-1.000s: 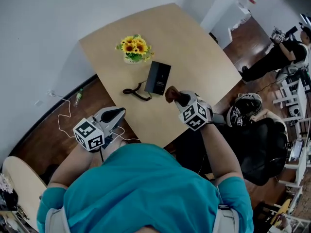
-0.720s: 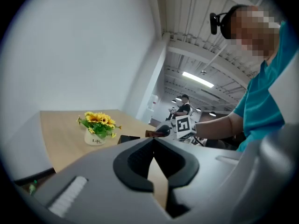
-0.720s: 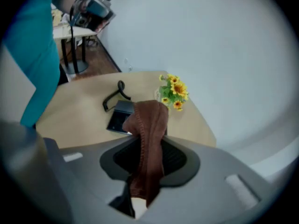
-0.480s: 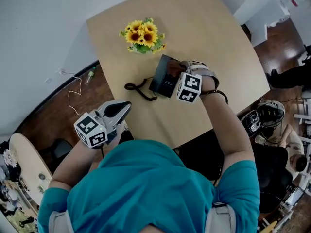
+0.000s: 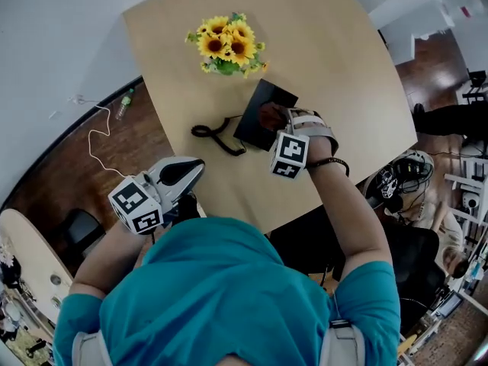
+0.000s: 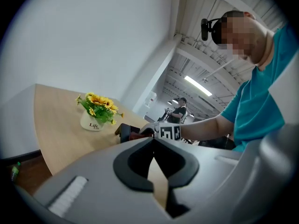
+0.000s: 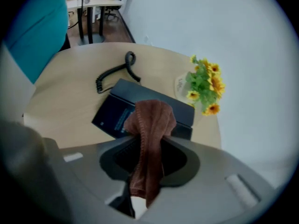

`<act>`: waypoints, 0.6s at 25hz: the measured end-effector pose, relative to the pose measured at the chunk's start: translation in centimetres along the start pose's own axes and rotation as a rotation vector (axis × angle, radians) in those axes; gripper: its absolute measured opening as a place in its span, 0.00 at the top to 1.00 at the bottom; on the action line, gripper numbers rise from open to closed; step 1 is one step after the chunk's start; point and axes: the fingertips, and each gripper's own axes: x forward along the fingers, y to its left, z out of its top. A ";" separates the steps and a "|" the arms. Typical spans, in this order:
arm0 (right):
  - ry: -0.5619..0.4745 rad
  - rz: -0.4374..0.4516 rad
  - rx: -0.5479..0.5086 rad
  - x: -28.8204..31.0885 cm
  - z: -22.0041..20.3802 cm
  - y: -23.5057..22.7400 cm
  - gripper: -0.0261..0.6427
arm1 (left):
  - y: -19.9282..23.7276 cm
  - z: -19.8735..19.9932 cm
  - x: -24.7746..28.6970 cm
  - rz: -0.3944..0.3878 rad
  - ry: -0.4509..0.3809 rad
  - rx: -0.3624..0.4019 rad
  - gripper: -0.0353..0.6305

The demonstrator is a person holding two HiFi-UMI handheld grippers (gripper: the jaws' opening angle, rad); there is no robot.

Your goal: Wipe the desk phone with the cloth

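Hanging cloth [image 7: 150,120] along right gripper [image 7: 145,143], phone [image 7: 117,113] diagonal

A pale-wood surface [image 5: 343,67] w/ rounded corners stood against a plain white wall [image 5: 46,29] in an office-type rm. Dark wood-plank floor [image 5: 61,181] ran beneath it. A white cable [image 5: 90,142] looped across the boards nr a small green bottle [image 5: 124,104] lying by the wall. A pot of sunflowers [image 5: 226,46] sat at the surface's wall end. At bottom left were a second pale, round-edged top [image 5: 30,258] and a dark chair [image 5: 76,227]. At right were white desks [image 5: 473,185], a black office chair [image 5: 412,258] and a black-and-white helmet [image 5: 398,178]. Farther off, a strip light [image 6: 198,85] glowed under an exposed ceiling beside a white column [image 6: 154,64], and a person in dark clothes [image 6: 179,111] sat in the bkgd.
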 end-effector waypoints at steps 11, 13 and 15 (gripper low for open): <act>-0.142 0.161 -0.085 -0.9 4.4 11.4 0.80 | -0.8 -1.1 -0.4 0.001 0.004 -0.023 0.94; -0.185 0.123 0.021 -1.3 4.3 7.8 0.80 | -0.8 -0.9 -0.5 0.000 0.002 -0.020 0.94; -0.185 0.016 0.125 -1.4 3.3 1.3 0.80 | -0.7 -0.6 -0.6 0.004 -0.001 -0.015 0.94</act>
